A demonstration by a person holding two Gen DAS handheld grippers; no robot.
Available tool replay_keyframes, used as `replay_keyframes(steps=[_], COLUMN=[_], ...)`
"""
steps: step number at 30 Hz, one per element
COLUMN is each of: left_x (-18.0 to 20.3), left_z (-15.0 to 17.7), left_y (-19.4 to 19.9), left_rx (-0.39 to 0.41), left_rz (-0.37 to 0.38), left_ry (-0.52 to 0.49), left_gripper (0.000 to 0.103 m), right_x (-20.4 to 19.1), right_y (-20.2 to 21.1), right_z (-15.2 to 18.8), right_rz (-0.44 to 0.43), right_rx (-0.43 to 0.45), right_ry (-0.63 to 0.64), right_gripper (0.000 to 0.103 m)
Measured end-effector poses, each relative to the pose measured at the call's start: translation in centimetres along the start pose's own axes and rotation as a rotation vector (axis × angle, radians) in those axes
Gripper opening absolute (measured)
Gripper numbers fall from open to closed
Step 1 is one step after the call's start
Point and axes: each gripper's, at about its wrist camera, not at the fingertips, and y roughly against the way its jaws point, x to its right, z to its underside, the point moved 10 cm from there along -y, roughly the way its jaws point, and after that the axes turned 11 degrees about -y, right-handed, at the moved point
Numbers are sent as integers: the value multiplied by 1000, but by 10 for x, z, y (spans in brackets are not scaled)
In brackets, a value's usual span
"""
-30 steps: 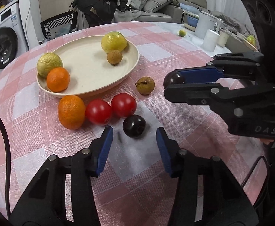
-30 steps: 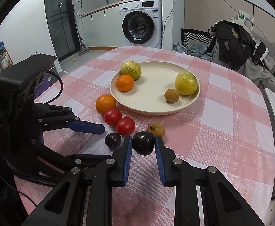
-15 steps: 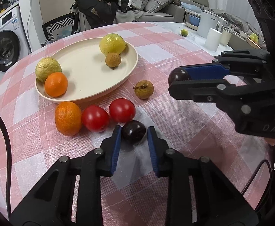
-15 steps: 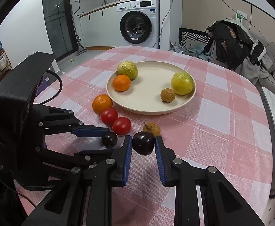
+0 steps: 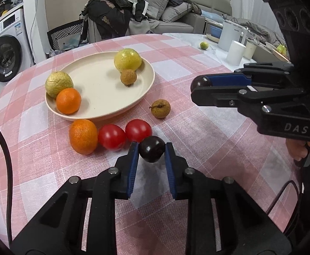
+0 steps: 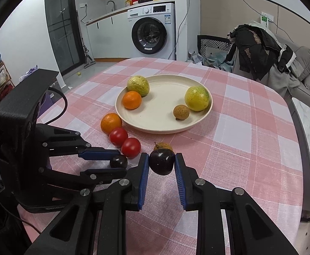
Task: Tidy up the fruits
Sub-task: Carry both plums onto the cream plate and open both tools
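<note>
My left gripper (image 5: 151,152) is shut on a dark plum (image 5: 152,152) and holds it just above the cloth; it shows in the right wrist view (image 6: 118,161) too. My right gripper (image 6: 162,162) is shut on a second dark plum (image 6: 162,162), seen from the left wrist at the right (image 5: 201,82). A cream plate (image 5: 95,89) holds a yellow-green fruit (image 5: 127,60), a small brown fruit (image 5: 128,77), a wrinkled green fruit (image 5: 59,84) and an orange (image 5: 68,100). On the cloth lie an orange (image 5: 83,136), two tomatoes (image 5: 111,136) (image 5: 138,130) and a brown stemmed fruit (image 5: 160,108).
The round table has a pink checked cloth (image 6: 250,127). White cups (image 5: 236,52) and a small green fruit (image 5: 204,45) stand on a marble surface at the right. A chair piled with clothes (image 6: 259,48) and a washing machine (image 6: 152,34) stand behind the table.
My left gripper closed on the dark plum that lay on the cloth and lifted it slightly. My right gripper kept its plum and moved little.
</note>
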Motion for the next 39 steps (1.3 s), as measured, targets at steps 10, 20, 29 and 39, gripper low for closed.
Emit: replay_keyframes(steps=[10, 20, 29, 39], left_x=[-33, -83, -97, -104], left_z=[-13, -25, -38, -57], left_y=[35, 49, 41, 24], left_rx=[85, 121, 126, 131], left_rz=[-53, -120, -150, -157], left_ry=[41, 109, 112, 96], left_gripper=[22, 22, 22, 22], right_x=[-6, -18, -15, 11], right_y=[7, 5, -11, -21], right_z=[-8, -19, -30, -55], right_rz=[-29, -52, -37, 17], right_rx=[46, 89, 97, 119], right_ry=[-2, -9, -49, -113], right_gripper=[25, 25, 25, 25])
